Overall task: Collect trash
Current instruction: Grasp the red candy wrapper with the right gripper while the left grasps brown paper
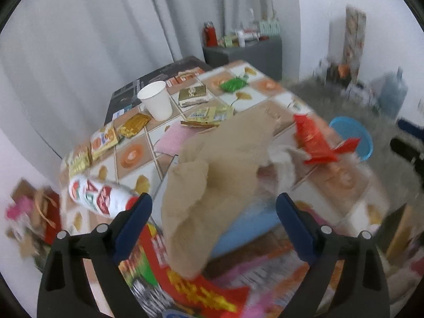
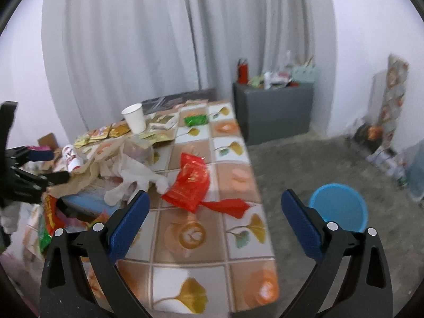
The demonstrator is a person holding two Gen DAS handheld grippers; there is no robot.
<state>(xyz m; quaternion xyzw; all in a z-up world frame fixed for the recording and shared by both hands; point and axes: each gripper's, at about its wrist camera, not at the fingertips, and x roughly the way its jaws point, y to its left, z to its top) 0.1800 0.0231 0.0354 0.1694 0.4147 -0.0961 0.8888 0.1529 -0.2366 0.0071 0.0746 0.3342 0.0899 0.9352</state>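
On the table (image 2: 238,180), a covering printed with orange and white squares, ginkgo leaves and cups; litter spread over its far and left parts. White paper cup (image 2: 134,118) upright near the far edge, gold and yellow sachets (image 2: 106,132) around its foot, green wrapper (image 2: 196,119) further right. Crumpled red wrapper (image 2: 192,185) mid-table, white plastic glove (image 2: 132,182) just left of it, brown paper (image 1: 212,169) heaped beside that. Small red-and-white bottle (image 1: 98,194) lying on its side at the left edge. Left gripper (image 1: 213,212) above the brown paper, fingers spread wide, nothing pinched. Right gripper (image 2: 215,212) over the near end of the table, fingers spread wide, empty. Blue bucket (image 2: 338,206) on grey carpet (image 2: 304,159) right of the table. Grey curtain (image 2: 172,39) behind; grey cabinet (image 2: 275,111) with clutter on top in the corner.
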